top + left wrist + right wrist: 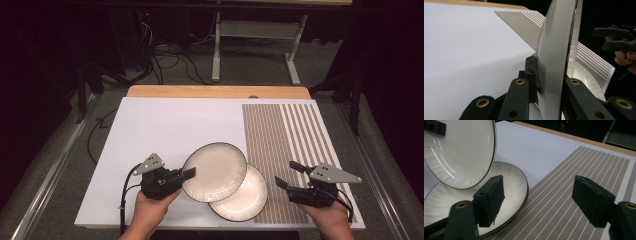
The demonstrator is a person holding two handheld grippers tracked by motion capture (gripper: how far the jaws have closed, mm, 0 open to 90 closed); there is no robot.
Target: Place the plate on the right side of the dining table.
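My left gripper (189,173) is shut on the left rim of a white plate with a dark rim (215,171), holding it lifted and tilted over a second plate (247,195). In the left gripper view the held plate (554,50) stands edge-on between the jaws. The lower plate (506,182) lies flat on the table, partly on the striped mat (285,150). My right gripper (289,174) is to the right of the lower plate, above the mat. It stands open with nothing between its fingers (490,197).
A white sheet (165,130) covers the table, with a wooden edge (215,91) at the back. The striped brown mat (574,182) lies on the right side. Cables and a metal stand are on the floor behind the table.
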